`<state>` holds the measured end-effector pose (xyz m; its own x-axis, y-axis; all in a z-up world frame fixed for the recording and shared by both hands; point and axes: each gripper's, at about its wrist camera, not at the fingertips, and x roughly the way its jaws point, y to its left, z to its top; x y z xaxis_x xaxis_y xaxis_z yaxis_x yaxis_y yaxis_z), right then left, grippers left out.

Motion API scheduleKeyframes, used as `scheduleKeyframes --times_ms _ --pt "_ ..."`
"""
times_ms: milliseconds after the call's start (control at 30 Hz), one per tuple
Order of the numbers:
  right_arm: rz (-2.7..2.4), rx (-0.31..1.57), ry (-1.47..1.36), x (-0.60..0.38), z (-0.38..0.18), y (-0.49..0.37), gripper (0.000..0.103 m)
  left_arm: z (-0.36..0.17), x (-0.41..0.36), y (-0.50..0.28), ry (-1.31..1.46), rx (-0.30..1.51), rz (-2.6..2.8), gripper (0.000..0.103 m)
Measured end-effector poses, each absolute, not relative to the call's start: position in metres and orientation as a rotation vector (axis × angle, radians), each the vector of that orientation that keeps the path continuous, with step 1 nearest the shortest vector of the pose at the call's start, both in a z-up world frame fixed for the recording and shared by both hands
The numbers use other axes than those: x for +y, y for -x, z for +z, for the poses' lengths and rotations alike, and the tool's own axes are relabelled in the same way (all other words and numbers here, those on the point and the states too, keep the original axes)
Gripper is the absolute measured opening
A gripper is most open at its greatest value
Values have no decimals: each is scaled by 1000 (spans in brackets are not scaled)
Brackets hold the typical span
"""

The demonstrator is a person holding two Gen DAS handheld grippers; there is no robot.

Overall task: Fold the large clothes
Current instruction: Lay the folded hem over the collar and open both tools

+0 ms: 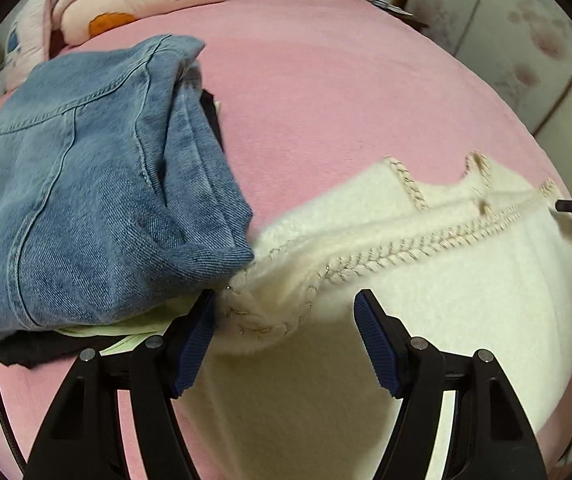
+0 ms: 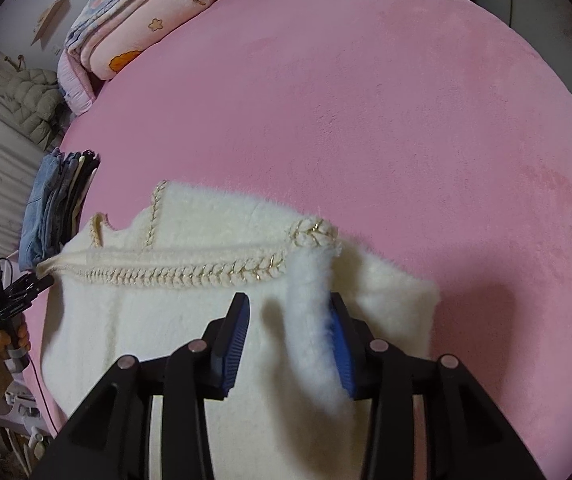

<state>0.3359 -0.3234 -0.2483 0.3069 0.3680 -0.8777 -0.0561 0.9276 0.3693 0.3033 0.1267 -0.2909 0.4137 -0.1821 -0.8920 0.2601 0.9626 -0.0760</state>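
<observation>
White fuzzy cardigan [image 1: 446, 280], flat on pink bed [image 1: 326, 100] beneath 2 wide-open, empty tools, left tool [image 1: 286, 320], right tool [image 2: 290, 320]: pinch braided trim squarely before folding.

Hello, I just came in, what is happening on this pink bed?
A person holding a gripper in each hand is folding a fluffy white cardigan with gold braided trim, spread on the pink bed. Both sets of jaws stand open. The left gripper is over a trimmed corner of the cardigan. The right gripper has an upright fold of the cardigan between its jaws, but they are not closed on it. A stack of folded clothes, blue jeans on top, sits beside the cardigan.
</observation>
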Motion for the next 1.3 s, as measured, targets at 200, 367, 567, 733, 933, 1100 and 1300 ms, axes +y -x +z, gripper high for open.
scheduleKeyframes --times_ms 200,367,567,733,933,1100,1300 --pt "272 1231 -218 -320 -255 -332 39 -297 143 -311 -79 1131 -195 41" --pt "224 1177 -291 -323 -260 -345 39 -300 140 -318 -51 1133 -135 25" --pt "164 1143 -230 -309 -253 -344 10 -289 126 -323 33 1170 3 13" --pt "154 1019 -230 -315 -220 -334 9 -284 139 -332 147 1180 87 12" --pt "127 1040 -185 -311 -256 -361 9 -309 152 -346 231 1184 151 12" --pt "97 1071 -196 -311 -286 -365 10 -326 161 -345 288 1169 133 12" --pt "53 1107 -145 -304 -263 -360 20 -313 183 -326 414 1148 69 20"
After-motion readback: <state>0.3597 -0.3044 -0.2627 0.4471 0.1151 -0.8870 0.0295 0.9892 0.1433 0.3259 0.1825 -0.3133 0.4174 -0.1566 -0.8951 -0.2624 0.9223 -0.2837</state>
